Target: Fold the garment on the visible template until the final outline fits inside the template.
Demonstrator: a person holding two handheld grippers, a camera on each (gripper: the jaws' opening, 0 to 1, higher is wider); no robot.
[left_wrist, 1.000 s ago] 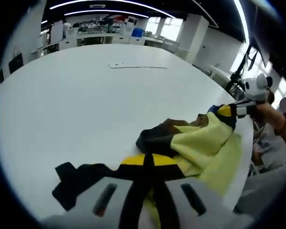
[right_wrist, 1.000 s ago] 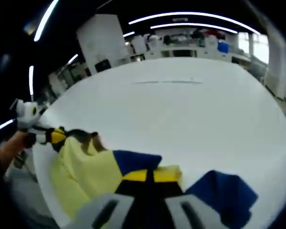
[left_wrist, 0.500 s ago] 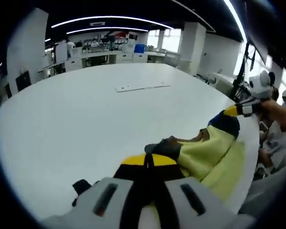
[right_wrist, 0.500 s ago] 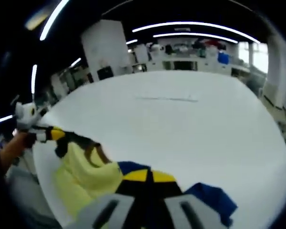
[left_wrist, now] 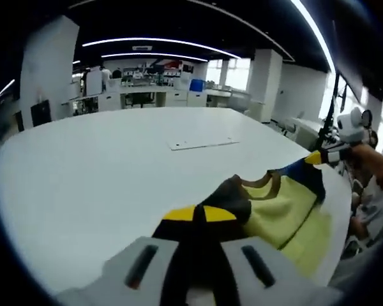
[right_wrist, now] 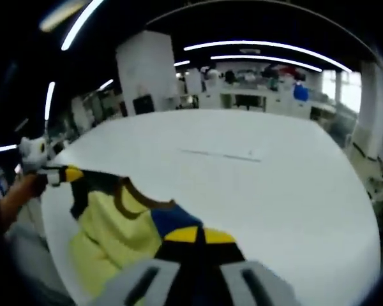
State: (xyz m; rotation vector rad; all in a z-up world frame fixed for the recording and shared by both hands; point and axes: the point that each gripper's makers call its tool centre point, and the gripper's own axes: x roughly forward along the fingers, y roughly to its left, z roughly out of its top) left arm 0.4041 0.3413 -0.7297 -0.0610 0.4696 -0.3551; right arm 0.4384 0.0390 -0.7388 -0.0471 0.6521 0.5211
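Observation:
A yellow shirt [left_wrist: 281, 207] with dark blue shoulders and a brown collar hangs stretched between my two grippers, over the near edge of the white table [left_wrist: 102, 166]. My left gripper [left_wrist: 196, 215] is shut on one dark shoulder. My right gripper [right_wrist: 201, 236] is shut on the other, blue shoulder of the shirt [right_wrist: 115, 223]. Each view also shows the other gripper pinching the far corner: the right gripper [left_wrist: 316, 157] and the left gripper [right_wrist: 69, 173]. The template [left_wrist: 203, 143] is a thin flat sheet lying farther out on the table, also seen as the template [right_wrist: 222, 155].
The big white table [right_wrist: 293, 191] stretches away in front of both grippers. A person's hand [left_wrist: 373, 167] holds the right gripper beyond the table's edge. Desks, shelves and a white pillar [right_wrist: 143, 73] stand at the back of the room.
Both grippers have risen with the shirt. Its sleeves, which lay on the table, are lifted, and the shirt now hangs more spread between the grippers.

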